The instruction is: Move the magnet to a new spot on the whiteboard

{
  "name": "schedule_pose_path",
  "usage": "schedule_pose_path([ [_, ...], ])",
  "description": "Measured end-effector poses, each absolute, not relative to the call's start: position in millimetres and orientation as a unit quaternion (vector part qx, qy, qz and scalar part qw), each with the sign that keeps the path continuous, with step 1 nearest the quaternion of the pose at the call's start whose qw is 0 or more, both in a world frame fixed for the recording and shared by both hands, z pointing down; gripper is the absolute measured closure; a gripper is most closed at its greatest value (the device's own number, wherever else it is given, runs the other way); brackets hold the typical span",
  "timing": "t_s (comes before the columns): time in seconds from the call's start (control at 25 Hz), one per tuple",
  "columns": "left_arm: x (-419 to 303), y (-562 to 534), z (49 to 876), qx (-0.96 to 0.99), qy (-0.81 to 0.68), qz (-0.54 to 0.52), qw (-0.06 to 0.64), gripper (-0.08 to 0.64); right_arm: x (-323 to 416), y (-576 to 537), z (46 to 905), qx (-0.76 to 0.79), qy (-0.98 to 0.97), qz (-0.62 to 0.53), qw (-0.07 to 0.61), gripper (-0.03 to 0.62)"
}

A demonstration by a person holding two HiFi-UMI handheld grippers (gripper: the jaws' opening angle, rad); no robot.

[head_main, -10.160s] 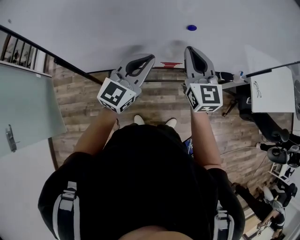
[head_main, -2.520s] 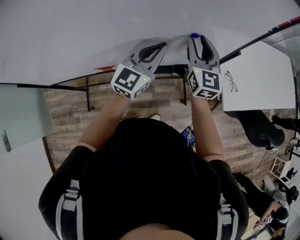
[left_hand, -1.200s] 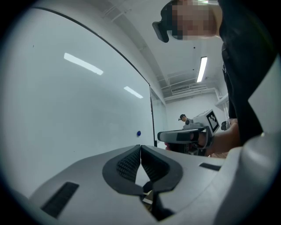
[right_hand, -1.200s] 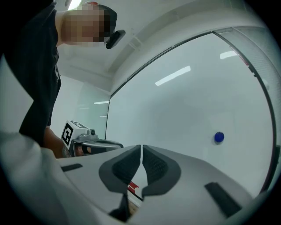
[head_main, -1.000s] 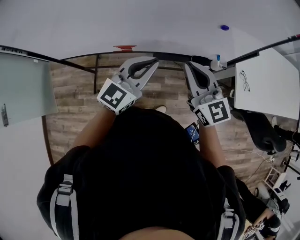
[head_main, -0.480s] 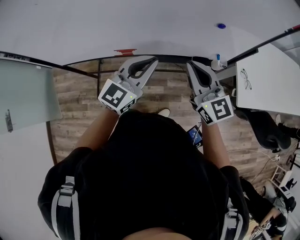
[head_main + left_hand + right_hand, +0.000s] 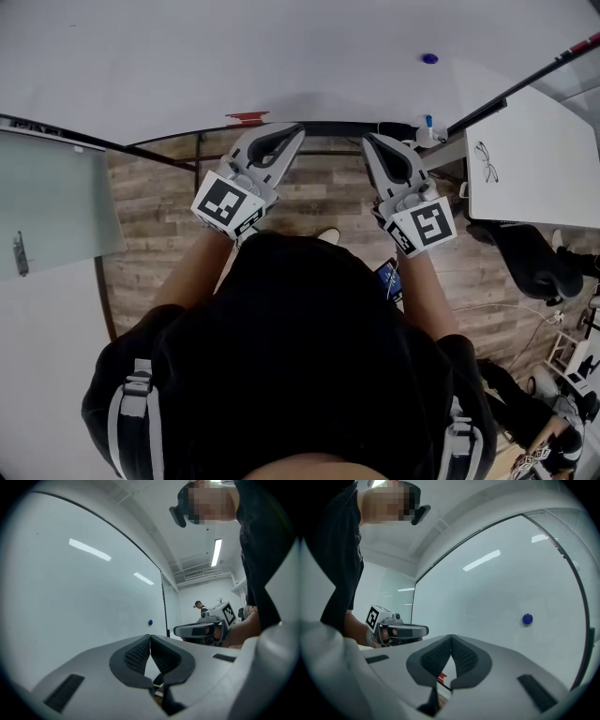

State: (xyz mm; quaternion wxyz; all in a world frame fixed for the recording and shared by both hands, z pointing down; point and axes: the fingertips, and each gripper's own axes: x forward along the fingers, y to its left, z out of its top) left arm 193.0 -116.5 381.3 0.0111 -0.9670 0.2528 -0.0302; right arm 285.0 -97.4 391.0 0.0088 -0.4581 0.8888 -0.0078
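A small round blue magnet (image 7: 429, 58) sticks to the white whiteboard (image 7: 234, 56), up and to the right of both grippers; it also shows as the magnet (image 7: 527, 618) in the right gripper view and as a tiny blue magnet (image 7: 150, 622) in the left gripper view. My right gripper (image 7: 377, 139) is shut with nothing in it, held back from the board, below and left of the magnet. My left gripper (image 7: 292, 128) is shut and empty too, level with the right one. Their tips (image 7: 150, 635) (image 7: 450, 636) meet in both gripper views.
A white table (image 7: 530, 159) with a pair of glasses (image 7: 485, 160) stands at the right. A marker tray with a red eraser (image 7: 246, 117) runs along the board's lower edge. A frosted glass panel (image 7: 52, 202) is at the left. Wood floor lies below.
Earlier the right gripper was at the magnet on the board. Both grippers have since pulled back from the board, and the magnet stays at a spot further right and higher.
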Motion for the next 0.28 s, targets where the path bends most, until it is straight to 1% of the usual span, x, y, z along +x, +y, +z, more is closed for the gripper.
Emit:
schedule_pose_path([
  [0.28,190.7,-112.9,385.2,-0.966,0.258,-0.031,0.008,0.555,286.3,-92.7,396.4,-0.463,0.886,-0.015,0.012,0.592],
])
